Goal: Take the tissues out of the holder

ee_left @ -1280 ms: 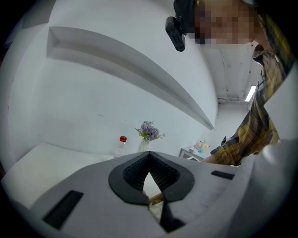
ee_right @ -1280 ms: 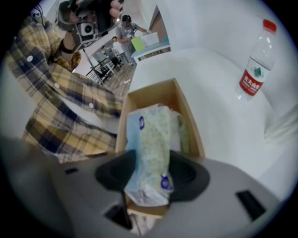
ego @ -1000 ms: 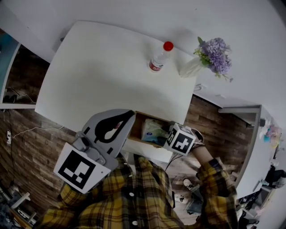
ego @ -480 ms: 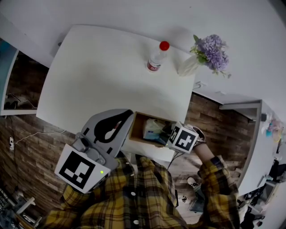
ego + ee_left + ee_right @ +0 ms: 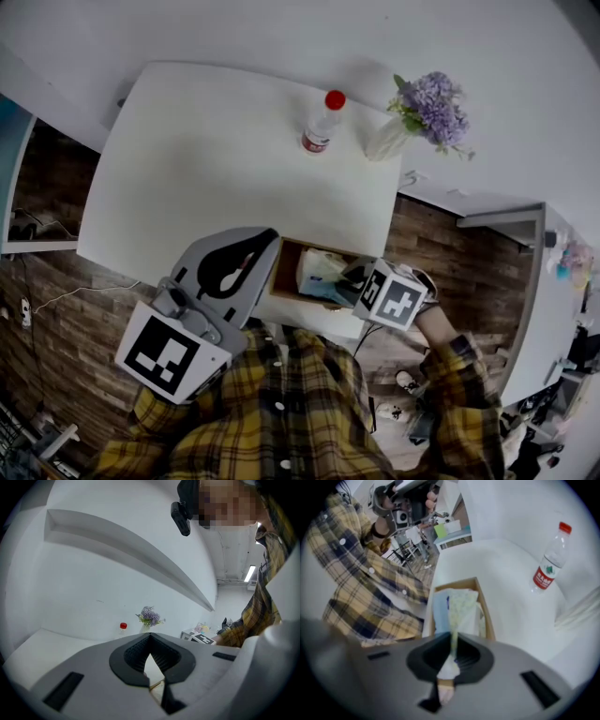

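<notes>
The tissue pack [image 5: 322, 274] sits in the wooden holder [image 5: 285, 270] at the near edge of the desk [image 5: 216, 169], though its top is now drawn upward. Your right claw [image 5: 349, 279] has just closed, and its jaws pinch the wrapper's upper fold. A second ago the pack lay flat and ungripped. The grip looks made and the lift seems to be starting. Your left claw [image 5: 266, 240] is closed on nothing, just beside the holder's left wall.
</notes>
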A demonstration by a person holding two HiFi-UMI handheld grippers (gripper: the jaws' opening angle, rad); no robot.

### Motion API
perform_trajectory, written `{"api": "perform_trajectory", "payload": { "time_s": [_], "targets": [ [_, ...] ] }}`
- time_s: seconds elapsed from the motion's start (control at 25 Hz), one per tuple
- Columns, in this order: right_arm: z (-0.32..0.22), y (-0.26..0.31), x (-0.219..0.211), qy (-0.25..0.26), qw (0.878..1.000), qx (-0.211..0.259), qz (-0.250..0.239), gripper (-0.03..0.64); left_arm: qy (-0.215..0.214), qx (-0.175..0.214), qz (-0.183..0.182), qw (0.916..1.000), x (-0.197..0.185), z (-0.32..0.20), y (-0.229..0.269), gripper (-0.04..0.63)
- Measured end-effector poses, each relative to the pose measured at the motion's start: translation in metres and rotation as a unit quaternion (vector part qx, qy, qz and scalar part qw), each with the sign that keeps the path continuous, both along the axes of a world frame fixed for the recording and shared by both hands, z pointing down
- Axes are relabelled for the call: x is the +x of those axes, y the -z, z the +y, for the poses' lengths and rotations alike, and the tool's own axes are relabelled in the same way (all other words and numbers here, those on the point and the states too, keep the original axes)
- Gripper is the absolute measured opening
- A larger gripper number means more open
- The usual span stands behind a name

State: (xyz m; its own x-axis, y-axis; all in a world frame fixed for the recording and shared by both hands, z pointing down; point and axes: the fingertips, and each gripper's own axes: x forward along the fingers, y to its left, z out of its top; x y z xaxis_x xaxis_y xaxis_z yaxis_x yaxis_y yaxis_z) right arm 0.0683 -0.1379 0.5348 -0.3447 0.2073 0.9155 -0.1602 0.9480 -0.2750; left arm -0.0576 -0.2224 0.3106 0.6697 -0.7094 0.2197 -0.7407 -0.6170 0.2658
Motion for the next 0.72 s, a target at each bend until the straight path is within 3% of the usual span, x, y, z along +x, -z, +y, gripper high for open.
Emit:
{"api": "perform_trajectory", "payload": {
  "time_s": [0.32, 0.56, 0.72],
  "targets": [
    [-0.004, 0.051, -0.004, -0.023, 0.999, 0.024, -0.033, 0.025, -0.012, 0.043, 0.012, 0.9989, 0.005, -0.003, 0.012, 0.012],
    [-0.018, 0.087, -0.002, -0.061, 0.995, 0.050, -0.057, 0.025, -0.021, 0.038, 0.010, 0.9990, 0.008, -0.001, 0.013, 0.012],
    [-0.029, 0.105, 0.004, -0.112, 0.988, 0.067, -0.081, 0.025, -0.021, 0.044, 0.014, 0.9987, 0.011, 0.000, 0.018, 0.012]
  ]
}}
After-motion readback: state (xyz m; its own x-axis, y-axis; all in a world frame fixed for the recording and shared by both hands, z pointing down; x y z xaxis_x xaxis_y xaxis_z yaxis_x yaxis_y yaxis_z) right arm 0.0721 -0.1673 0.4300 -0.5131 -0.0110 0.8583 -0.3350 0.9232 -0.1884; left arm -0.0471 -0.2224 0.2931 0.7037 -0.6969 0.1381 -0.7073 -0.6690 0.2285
